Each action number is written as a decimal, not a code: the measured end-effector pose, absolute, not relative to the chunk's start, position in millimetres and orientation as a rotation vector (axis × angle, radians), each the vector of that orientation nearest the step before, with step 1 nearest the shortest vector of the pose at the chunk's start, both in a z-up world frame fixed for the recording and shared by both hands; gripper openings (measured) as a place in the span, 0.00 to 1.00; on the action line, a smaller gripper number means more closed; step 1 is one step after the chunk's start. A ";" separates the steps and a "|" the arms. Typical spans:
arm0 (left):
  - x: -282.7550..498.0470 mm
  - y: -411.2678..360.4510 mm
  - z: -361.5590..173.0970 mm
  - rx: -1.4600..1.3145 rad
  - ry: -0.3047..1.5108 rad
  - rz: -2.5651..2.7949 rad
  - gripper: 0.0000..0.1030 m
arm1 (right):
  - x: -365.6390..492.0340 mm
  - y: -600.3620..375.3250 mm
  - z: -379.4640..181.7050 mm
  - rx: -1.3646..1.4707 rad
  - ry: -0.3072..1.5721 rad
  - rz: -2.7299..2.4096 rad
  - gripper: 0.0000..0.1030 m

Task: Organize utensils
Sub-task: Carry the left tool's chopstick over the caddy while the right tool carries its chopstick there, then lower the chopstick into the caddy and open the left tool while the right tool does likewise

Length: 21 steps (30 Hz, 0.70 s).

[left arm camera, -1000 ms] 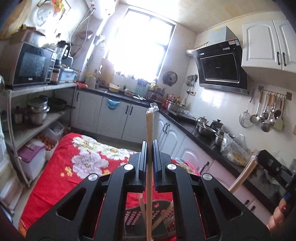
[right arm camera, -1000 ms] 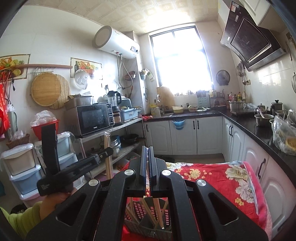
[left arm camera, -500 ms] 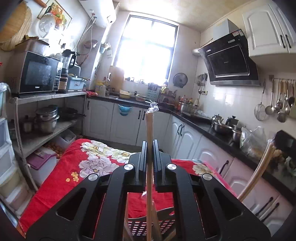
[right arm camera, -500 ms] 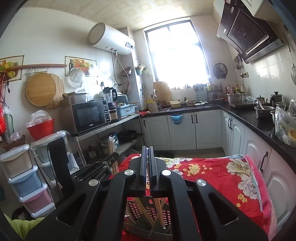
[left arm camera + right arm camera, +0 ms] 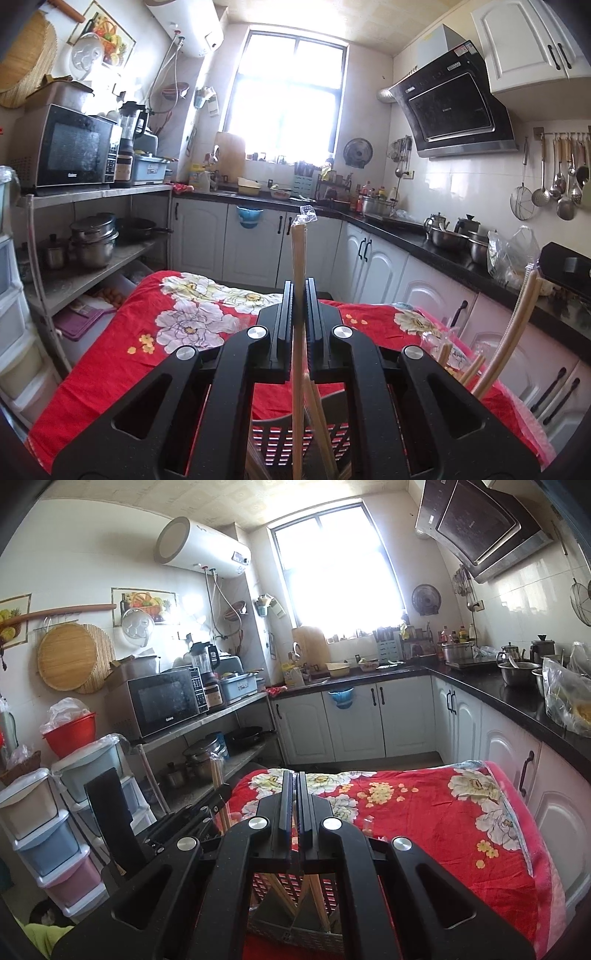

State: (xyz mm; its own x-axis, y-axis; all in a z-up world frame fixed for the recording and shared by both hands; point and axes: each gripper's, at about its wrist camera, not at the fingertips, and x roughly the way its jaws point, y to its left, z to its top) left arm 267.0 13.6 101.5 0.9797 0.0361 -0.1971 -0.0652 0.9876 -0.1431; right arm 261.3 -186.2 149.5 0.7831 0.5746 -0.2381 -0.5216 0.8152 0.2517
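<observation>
A table draped in a soft red cloth (image 5: 424,812) printed with large white and yellow flowers fills the middle of the kitchen, its fabric rumpled at the edges. At its near end stands a grey plastic utensil basket (image 5: 291,926), straight-walled, pierced with rows of small slots and split by inner partitions; several pale wooden chopsticks lean inside it.

The left gripper (image 5: 299,291), matte black with round silver bolts on its arms, has its flat ribbed jaws pressed onto a pair of chopsticks (image 5: 297,266). These are long, straight, light wooden sticks, held nearly upright; their top carries a crinkled scrap of clear plastic wrap, and their lower part runs down into the basket (image 5: 280,439). In the right wrist view the same gripper (image 5: 218,794) shows at the left, its sticks (image 5: 216,775) rising above it.

The right gripper (image 5: 294,786) is of the same black make, and its jaws are drawn tight together on a second pair of thin wooden sticks (image 5: 318,901), whose lower ends slant down into a basket compartment. From the left wrist view, that pair (image 5: 513,325) appears at the right as smooth, rounded, pale sticks tilted over the basket's side, under the black body of the right gripper (image 5: 554,271).
</observation>
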 end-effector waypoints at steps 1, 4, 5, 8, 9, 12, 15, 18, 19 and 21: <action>266.7 13.2 100.3 -0.150 0.196 0.047 0.03 | 261.3 -186.9 147.6 0.175 0.314 0.589 0.02; 265.3 10.5 97.0 -0.142 0.187 0.039 0.03 | 262.0 -188.4 142.6 0.174 0.319 0.579 0.02; 264.2 9.4 96.1 -0.140 0.183 0.037 0.03 | 262.7 -189.0 140.0 0.175 0.322 0.575 0.02; 261.3 5.4 94.5 -0.129 0.176 0.029 0.03 | 264.5 -189.7 134.9 0.179 0.334 0.569 0.02; 260.1 4.0 94.1 -0.121 0.173 0.031 0.03 | 265.0 -189.7 132.6 0.179 0.338 0.567 0.02; 258.4 3.1 93.9 -0.114 0.173 0.024 0.03 | 266.9 -191.5 125.8 0.187 0.352 0.561 0.02; 257.2 3.3 93.8 -0.111 0.173 0.022 0.03 | 268.9 -193.4 119.7 0.197 0.368 0.554 0.02; 256.5 5.0 94.4 -0.115 0.179 0.019 0.03 | 269.7 -195.1 115.1 0.204 0.379 0.548 0.02; 256.5 5.3 94.6 -0.116 0.181 0.019 0.03 | 269.8 -195.6 113.7 0.205 0.383 0.545 0.02; 256.1 6.7 95.2 -0.119 0.186 0.019 0.06 | 270.3 -197.5 110.5 0.211 0.391 0.540 0.03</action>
State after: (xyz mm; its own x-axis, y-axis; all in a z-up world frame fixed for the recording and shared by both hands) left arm 256.1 6.7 95.2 0.9825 0.0077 -0.1860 -0.0298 0.9928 -0.1163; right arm 270.3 -197.5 110.5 0.7868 0.5363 -0.3054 -0.4570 0.8389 0.2956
